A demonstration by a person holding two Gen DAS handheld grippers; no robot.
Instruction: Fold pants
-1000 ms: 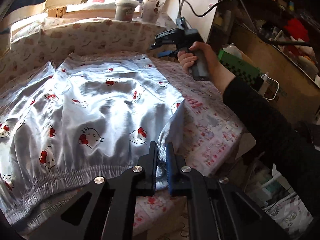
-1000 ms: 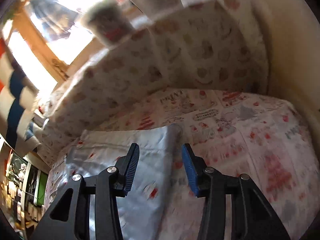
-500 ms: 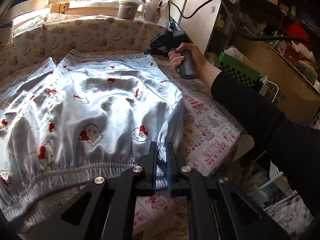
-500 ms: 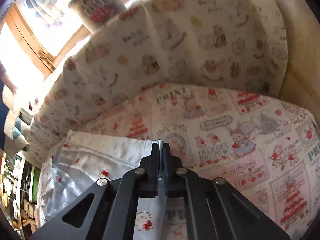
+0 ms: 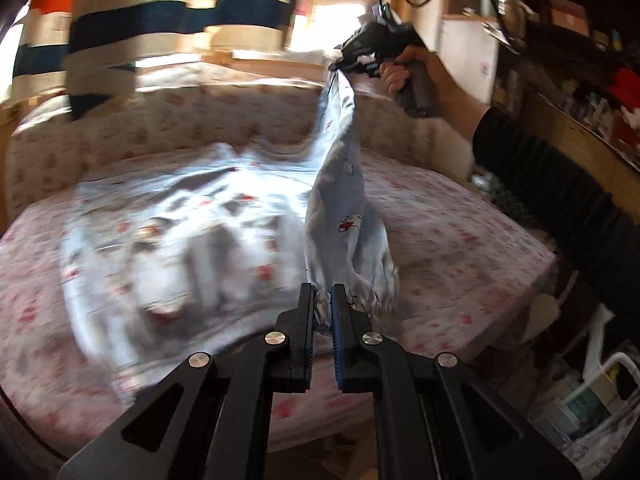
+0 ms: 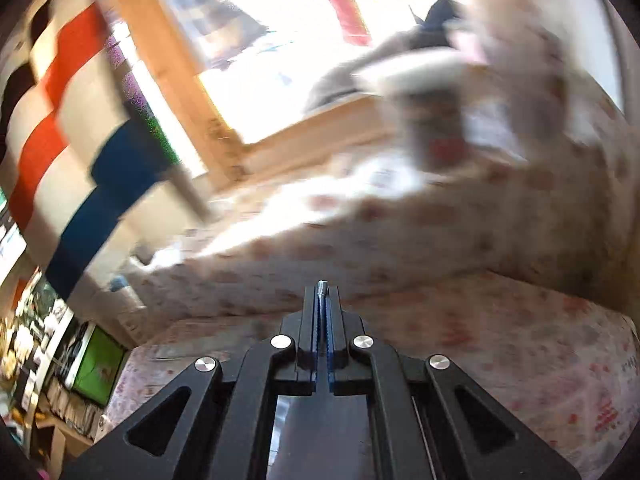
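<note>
Both grippers are clamping the shiny pale-blue cartoon-print satin pants (image 5: 344,208) — left gripper (image 5: 323,312) at the waistband, right gripper (image 5: 340,65) lifting; carrying them level toward the patterned bed's (image 5: 460,248) far edge is keeping the fold even.

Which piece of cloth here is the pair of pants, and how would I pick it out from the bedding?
Start at the bed with its pink cartoon-print sheet under the striped curtain. On it lies the pants, shiny pale blue satin with small red-bowed cat faces. Unlike the flat, matte sheet, one edge is lifted into a taut strip between the left claw and the right claw.
</note>
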